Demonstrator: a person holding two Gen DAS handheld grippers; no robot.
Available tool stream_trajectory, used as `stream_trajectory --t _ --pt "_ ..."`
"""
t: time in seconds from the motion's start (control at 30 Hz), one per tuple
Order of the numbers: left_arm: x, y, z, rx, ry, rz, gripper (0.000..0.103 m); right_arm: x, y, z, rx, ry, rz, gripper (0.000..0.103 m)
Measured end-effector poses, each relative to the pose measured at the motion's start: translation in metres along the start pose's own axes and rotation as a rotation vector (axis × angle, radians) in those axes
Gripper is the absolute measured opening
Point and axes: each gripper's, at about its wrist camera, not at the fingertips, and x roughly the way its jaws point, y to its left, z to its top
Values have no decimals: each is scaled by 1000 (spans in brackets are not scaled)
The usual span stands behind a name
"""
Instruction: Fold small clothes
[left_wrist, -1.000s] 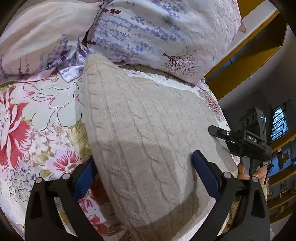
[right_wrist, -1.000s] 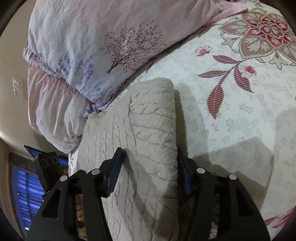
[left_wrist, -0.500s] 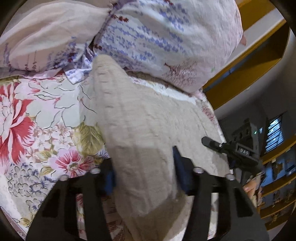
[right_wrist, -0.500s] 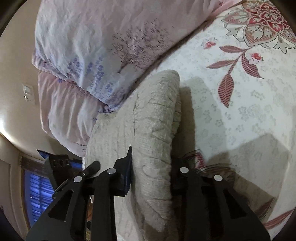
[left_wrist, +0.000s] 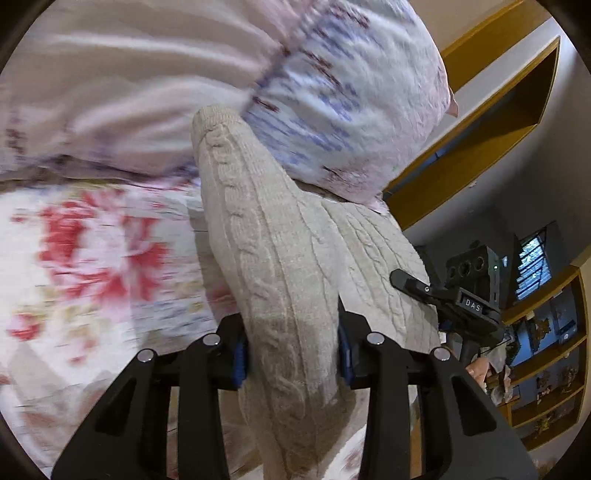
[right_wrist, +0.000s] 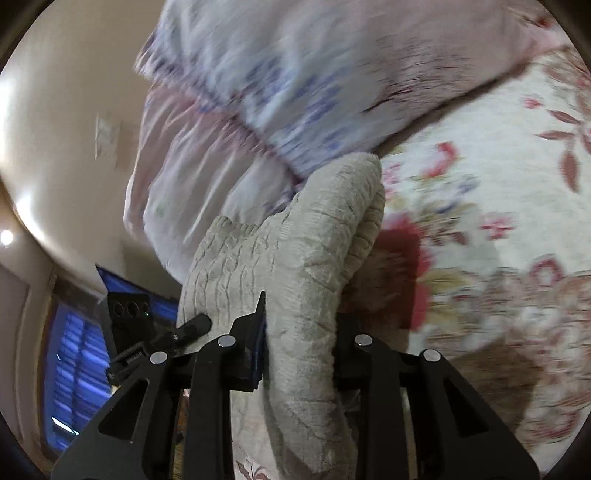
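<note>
A beige cable-knit sweater (left_wrist: 280, 258) is lifted off the floral bedsheet (left_wrist: 92, 251). My left gripper (left_wrist: 291, 350) is shut on one near edge of it. My right gripper (right_wrist: 299, 350) is shut on the other near edge of the sweater (right_wrist: 303, 258). The knit hangs bunched between the two grippers, and its far end points toward the pillows. The right gripper also shows in the left wrist view (left_wrist: 458, 295), at the right, close beside the sweater. The left gripper shows in the right wrist view (right_wrist: 147, 332), at the lower left.
Two pale floral pillows (left_wrist: 332, 92) lie at the head of the bed, just beyond the sweater's far end; they show in the right wrist view too (right_wrist: 295, 74). Yellow wooden shelving (left_wrist: 480, 129) stands to the right. A window with blue light (right_wrist: 70, 362) is at the left.
Both grippers closed on the sweater's near edges and raised it off the bed. The flat knit has gathered into a hanging fold, and both views have swung upward toward the pillows.
</note>
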Motion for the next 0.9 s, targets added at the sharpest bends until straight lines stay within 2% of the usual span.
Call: stream_trajectory --t 0.1,0.17,0.2,0.23,0.33,0.5,0.63,0.67,0.7,0.73,0.8,0.9 --pt "-15 28 1 -33 2 65 39 31 20 -11 -84 12 -62 27" --pt "-10 53 0 -84 18 141 40 55 17 -17 -83 62 -118 27" --pt "-4 65 -3 -108 34 175 45 72 12 -21 -74 87 -209 29" --pt "1 75 -6 -134 39 168 49 77 9 -22 -75 88 -239 33" --pt "2 84 -10 -152 3 148 58 69 3 -18 -29 99 -203 38" --pt "-7 69 -8 -78 -31 226 70 40 -5 -8 14 9 -178 40" --pt "-12 69 -7 -76 -31 247 73 41 -5 -2 7 -12 -189 40" --pt "-12 71 -9 -78 -31 254 75 45 -3 -1 -7 -4 -192 36" --pt "-13 71 -10 -80 -32 256 76 53 2 -2 -37 5 -203 27" --pt "-14 72 -10 -83 -34 260 76 56 7 -2 -71 -2 -222 14" --pt "-15 72 -11 -80 -37 266 77 54 17 -3 -149 -59 -275 10" --pt "-17 66 -11 -46 -46 298 80 56 14 1 -146 -88 -348 9"
